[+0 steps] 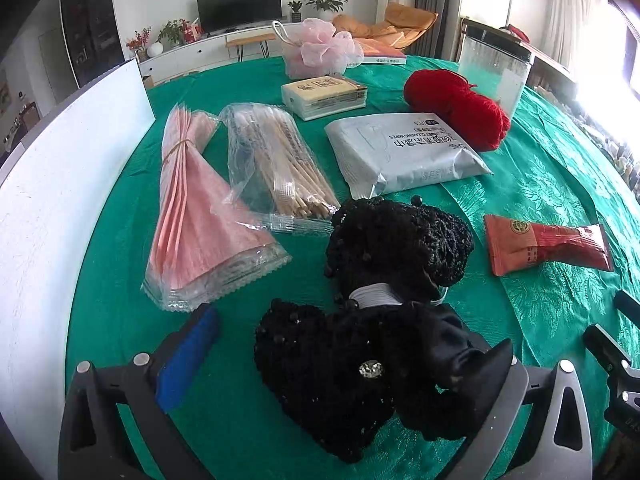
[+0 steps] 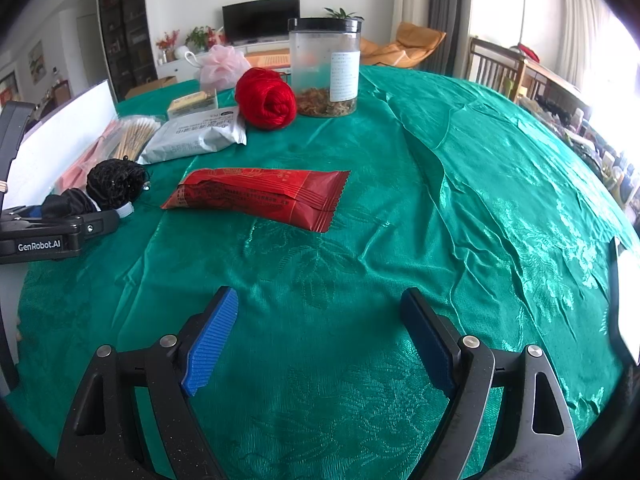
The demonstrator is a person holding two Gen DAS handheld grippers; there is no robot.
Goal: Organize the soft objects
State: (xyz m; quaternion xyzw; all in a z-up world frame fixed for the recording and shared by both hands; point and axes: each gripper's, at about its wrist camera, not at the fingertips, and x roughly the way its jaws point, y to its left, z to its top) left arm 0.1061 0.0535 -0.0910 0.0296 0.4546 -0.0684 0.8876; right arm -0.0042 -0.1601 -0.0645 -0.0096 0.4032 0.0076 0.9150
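A black beaded hair net with a satin bow (image 1: 360, 344) lies on the green tablecloth between the fingers of my left gripper (image 1: 340, 360). The left jaws stand wide apart around it, and its right pad is hidden behind the bow. The hair net also shows at the left of the right wrist view (image 2: 114, 184). My right gripper (image 2: 320, 336) is open and empty above bare cloth. A red snack packet (image 2: 260, 196) lies ahead of it. A red yarn ball (image 2: 266, 100), a pink bath pouf (image 1: 320, 50) and a grey wipes pack (image 1: 404, 152) lie farther back.
A white board (image 1: 68, 184) stands along the table's left side. A pink paper bundle (image 1: 200, 216), a bag of wooden sticks (image 1: 280, 164) and a tissue pack (image 1: 324, 94) lie at left. A clear plastic jar (image 2: 326, 68) stands behind the yarn.
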